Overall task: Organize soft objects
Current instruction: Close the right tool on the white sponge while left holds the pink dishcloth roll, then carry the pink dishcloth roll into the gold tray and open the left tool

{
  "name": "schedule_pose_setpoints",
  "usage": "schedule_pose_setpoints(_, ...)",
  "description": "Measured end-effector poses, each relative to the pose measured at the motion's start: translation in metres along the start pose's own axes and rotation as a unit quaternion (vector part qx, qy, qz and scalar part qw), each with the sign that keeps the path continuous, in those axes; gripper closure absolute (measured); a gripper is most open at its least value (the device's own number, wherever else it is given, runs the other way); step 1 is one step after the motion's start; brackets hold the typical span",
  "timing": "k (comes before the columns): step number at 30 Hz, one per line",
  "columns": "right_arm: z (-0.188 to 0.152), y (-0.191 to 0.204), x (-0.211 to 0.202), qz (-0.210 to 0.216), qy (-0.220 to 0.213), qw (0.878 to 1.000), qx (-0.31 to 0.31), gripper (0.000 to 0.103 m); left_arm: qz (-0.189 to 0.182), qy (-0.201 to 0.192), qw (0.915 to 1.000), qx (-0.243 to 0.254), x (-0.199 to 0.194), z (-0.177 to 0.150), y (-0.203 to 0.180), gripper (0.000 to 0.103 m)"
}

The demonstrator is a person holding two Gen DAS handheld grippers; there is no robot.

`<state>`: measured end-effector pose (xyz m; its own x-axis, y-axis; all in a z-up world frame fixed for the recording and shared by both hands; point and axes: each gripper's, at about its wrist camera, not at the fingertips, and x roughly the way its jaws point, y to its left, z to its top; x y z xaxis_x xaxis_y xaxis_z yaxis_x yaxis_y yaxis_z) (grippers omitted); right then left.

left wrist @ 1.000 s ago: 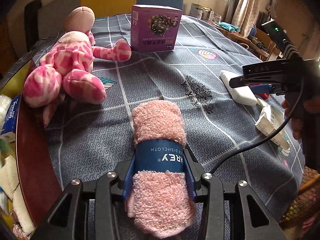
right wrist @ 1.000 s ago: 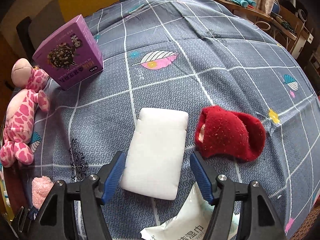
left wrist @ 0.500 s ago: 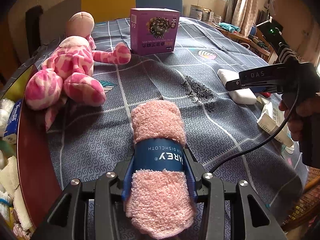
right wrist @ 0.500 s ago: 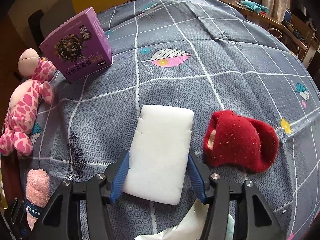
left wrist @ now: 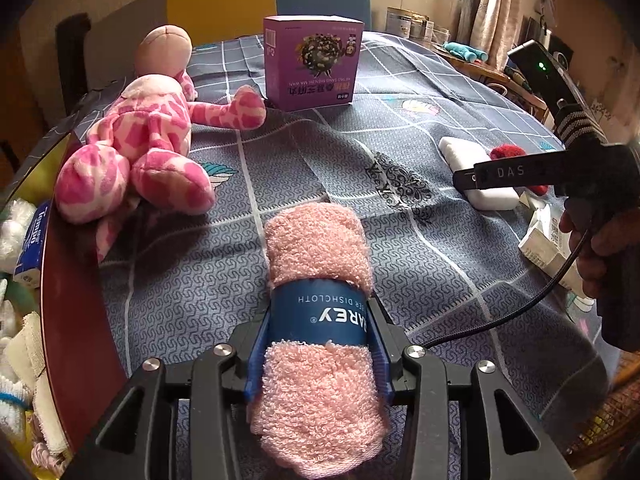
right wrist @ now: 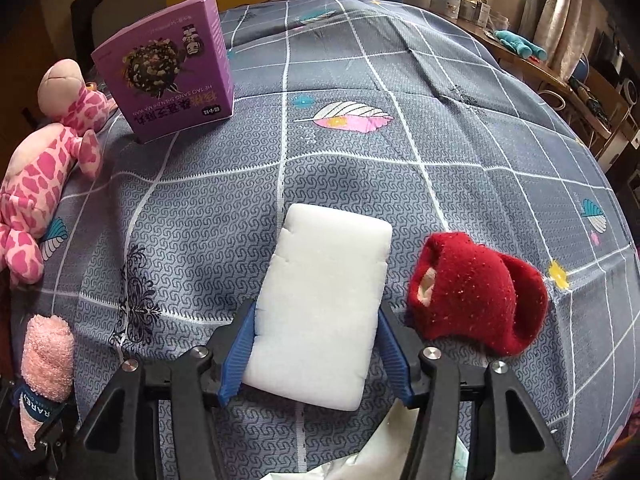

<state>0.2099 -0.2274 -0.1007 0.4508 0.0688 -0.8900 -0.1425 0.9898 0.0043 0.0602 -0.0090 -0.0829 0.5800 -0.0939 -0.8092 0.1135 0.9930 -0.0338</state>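
A rolled pink dishcloth (left wrist: 316,240) with a blue paper band lies on the grey patterned tablecloth. My left gripper (left wrist: 320,320) has its blue pads pressed on the band and its jaws are still closing. It shows in the right wrist view too, as the dishcloth (right wrist: 48,344) at the lower left. My right gripper (right wrist: 316,316) is shut on the near end of a white sponge block (right wrist: 324,288). A red knitted sock (right wrist: 476,288) lies just right of the sponge. A pink spotted plush toy (left wrist: 140,140) lies at the table's left side.
A purple box (left wrist: 316,68) stands upright behind the plush toy. A bin (left wrist: 60,280) with cloths and packets sits at the left table edge. A white wet-wipes pack (left wrist: 544,236) lies near the right hand. Chairs stand behind the table.
The right jaws closed in from either side of the white sponge until the pads met it. The left gripper stayed on the dishcloth.
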Motion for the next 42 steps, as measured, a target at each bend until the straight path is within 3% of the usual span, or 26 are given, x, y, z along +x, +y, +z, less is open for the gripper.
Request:
schedule_pose_setpoints(7, -0.002, 0.006, -0.002, -0.009, -0.008, 1.0, -0.015, 0.045, -0.008, 0.0, 0.9999, -0.006, -0.01, 0.002, -0.001, 0.066)
schedule_pose_setpoints(24, -0.005, 0.014, -0.007, -0.022, -0.036, 0.998, -0.035, 0.045, -0.016, -0.063, 0.9978, -0.015, -0.083, 0.011, 0.0, 0.066)
schedule_pose_setpoints(42, -0.006, 0.018, -0.009, -0.029, -0.044, 0.998, -0.044, 0.045, 0.036, -0.105, 0.9918, -0.063, -0.131, 0.006, 0.051, 0.065)
